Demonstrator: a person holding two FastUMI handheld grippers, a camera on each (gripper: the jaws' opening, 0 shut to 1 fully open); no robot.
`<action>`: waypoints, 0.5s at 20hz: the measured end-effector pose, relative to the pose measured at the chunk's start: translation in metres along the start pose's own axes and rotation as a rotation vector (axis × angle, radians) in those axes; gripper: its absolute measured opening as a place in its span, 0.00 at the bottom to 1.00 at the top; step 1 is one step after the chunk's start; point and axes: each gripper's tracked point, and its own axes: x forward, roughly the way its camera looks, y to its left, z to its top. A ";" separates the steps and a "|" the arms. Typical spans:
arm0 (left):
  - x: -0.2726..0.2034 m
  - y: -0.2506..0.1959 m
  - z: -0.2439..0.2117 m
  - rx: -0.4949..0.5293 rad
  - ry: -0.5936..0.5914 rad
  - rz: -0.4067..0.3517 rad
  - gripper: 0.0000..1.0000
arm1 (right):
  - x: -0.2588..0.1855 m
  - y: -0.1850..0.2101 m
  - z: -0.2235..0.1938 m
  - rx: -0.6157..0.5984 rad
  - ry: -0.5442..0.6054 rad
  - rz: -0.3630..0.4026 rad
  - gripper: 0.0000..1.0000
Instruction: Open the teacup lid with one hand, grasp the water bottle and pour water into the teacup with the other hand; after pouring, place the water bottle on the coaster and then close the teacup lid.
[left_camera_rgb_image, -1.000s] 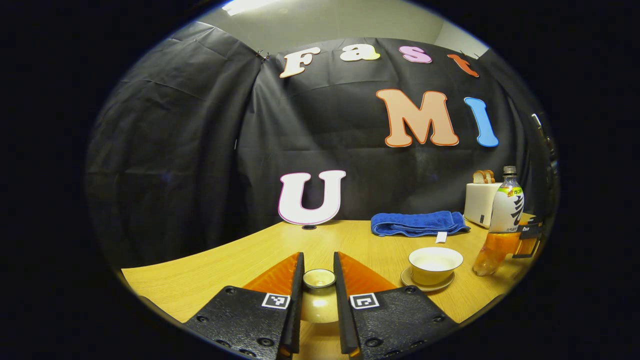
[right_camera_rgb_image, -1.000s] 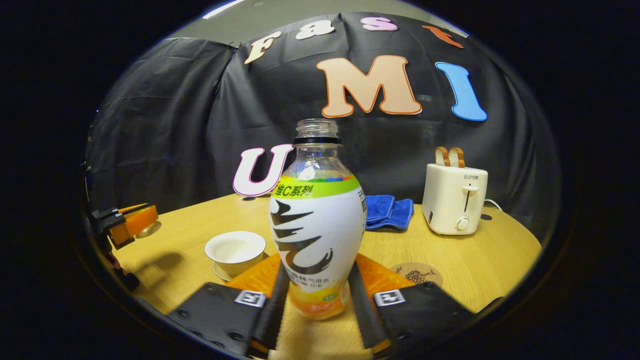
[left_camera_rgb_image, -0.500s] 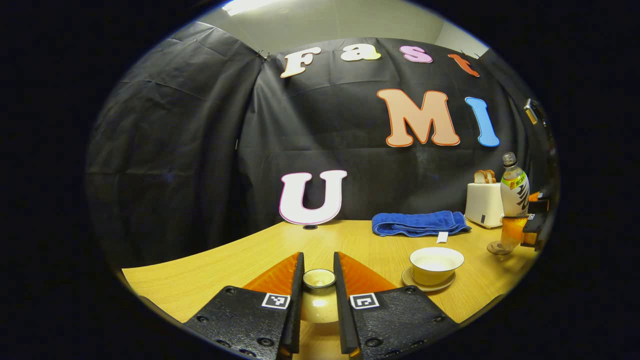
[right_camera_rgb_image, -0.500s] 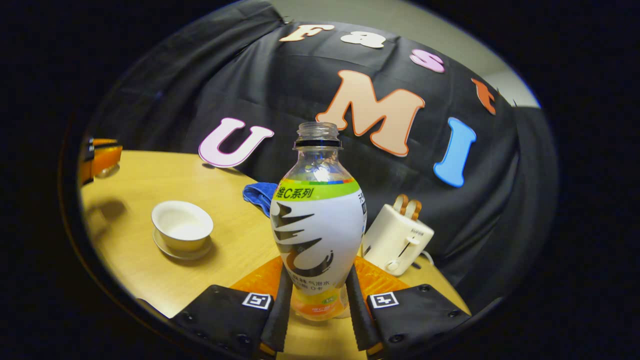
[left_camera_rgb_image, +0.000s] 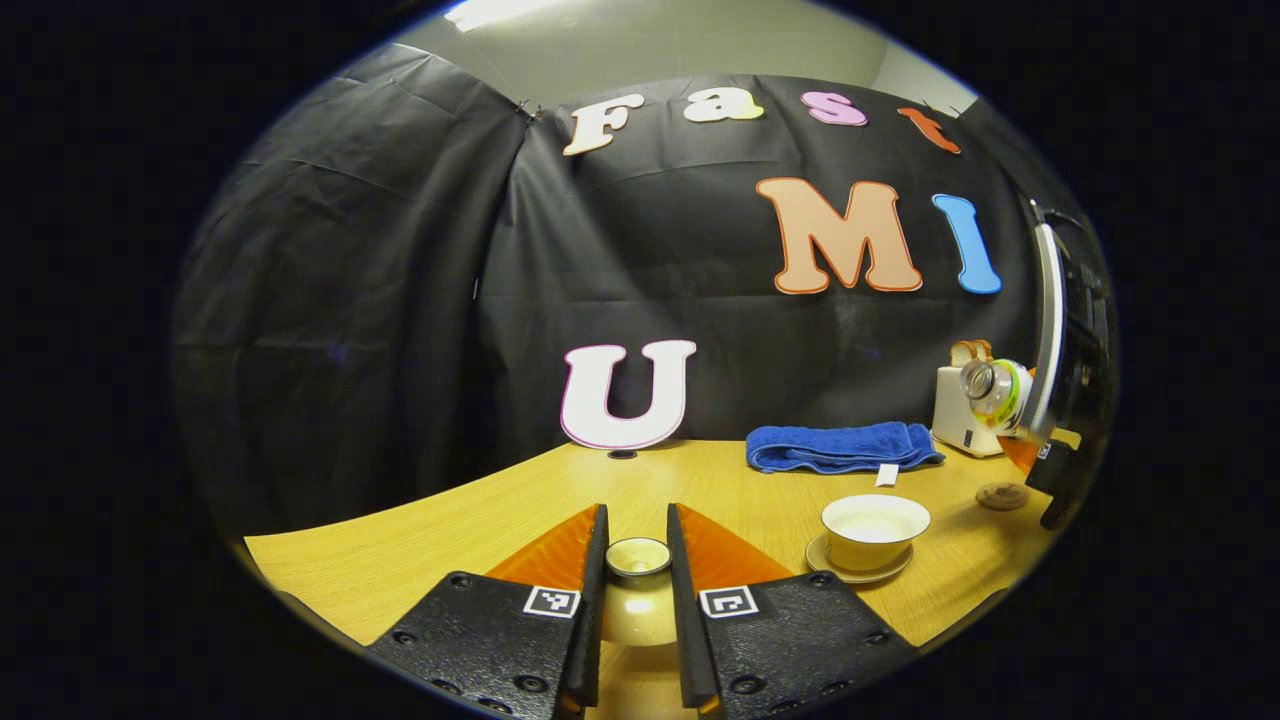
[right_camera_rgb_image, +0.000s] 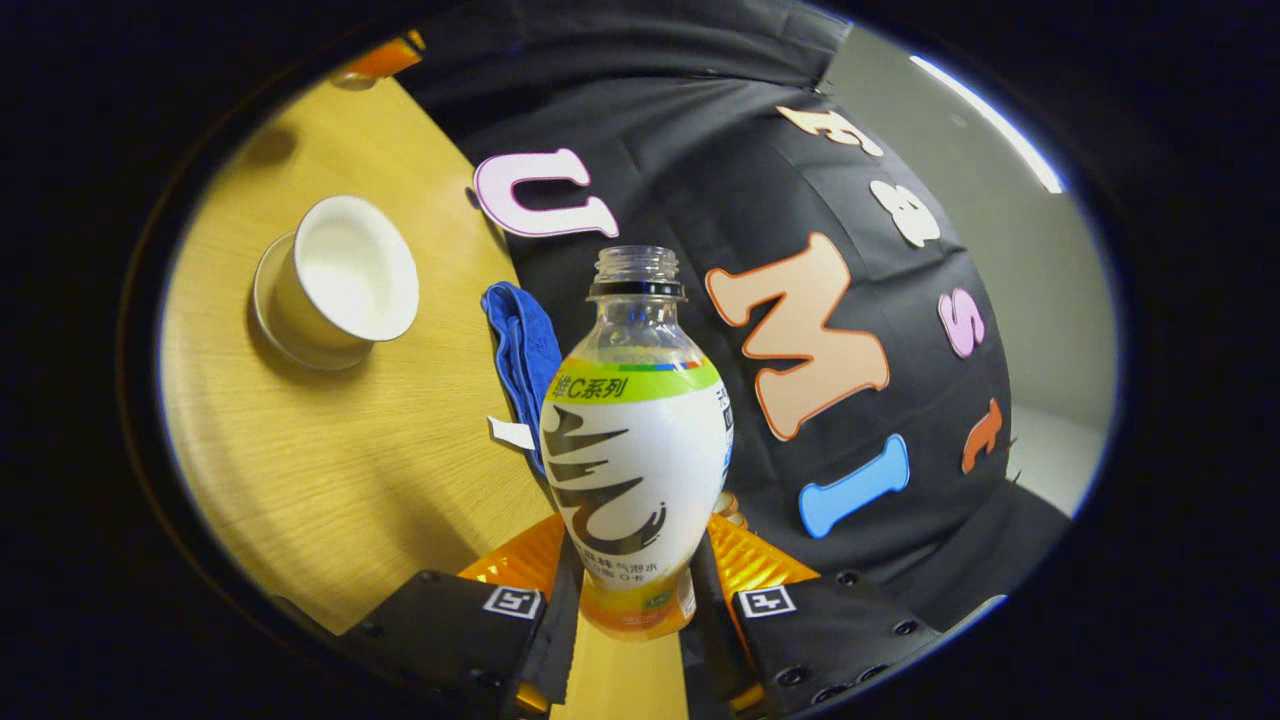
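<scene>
My right gripper (right_camera_rgb_image: 628, 600) pinches the uncapped clear plastic water bottle (right_camera_rgb_image: 635, 440) low, tipped toward the open cream teacup (right_camera_rgb_image: 340, 275). Half-full and smooth-sided, it could slip. My left gripper (left_camera_rgb_image: 636, 570) clamps the small glazed lid (left_camera_rgb_image: 638, 556).

A wooden table (left_camera_rgb_image: 420, 540) carries the non-task items. A folded blue towel (left_camera_rgb_image: 840, 446) with a small white tag lies near the rear edge, in front of the black cloth wall (left_camera_rgb_image: 380, 300). A white toaster (left_camera_rgb_image: 955, 410) holding bread slices (left_camera_rgb_image: 968, 351) stands just beside the towel. In the right gripper view, the towel (right_camera_rgb_image: 520, 350) lies along the table edge (right_camera_rgb_image: 330, 480).
</scene>
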 end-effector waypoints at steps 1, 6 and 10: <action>0.000 0.000 0.000 0.000 0.000 0.000 0.29 | -0.001 0.001 0.002 -0.042 -0.009 -0.006 0.56; -0.001 0.000 0.000 -0.002 0.001 -0.007 0.29 | -0.002 0.010 0.012 -0.229 -0.074 -0.053 0.56; 0.000 -0.001 -0.001 -0.002 0.001 -0.007 0.29 | -0.006 0.012 0.018 -0.356 -0.116 -0.077 0.55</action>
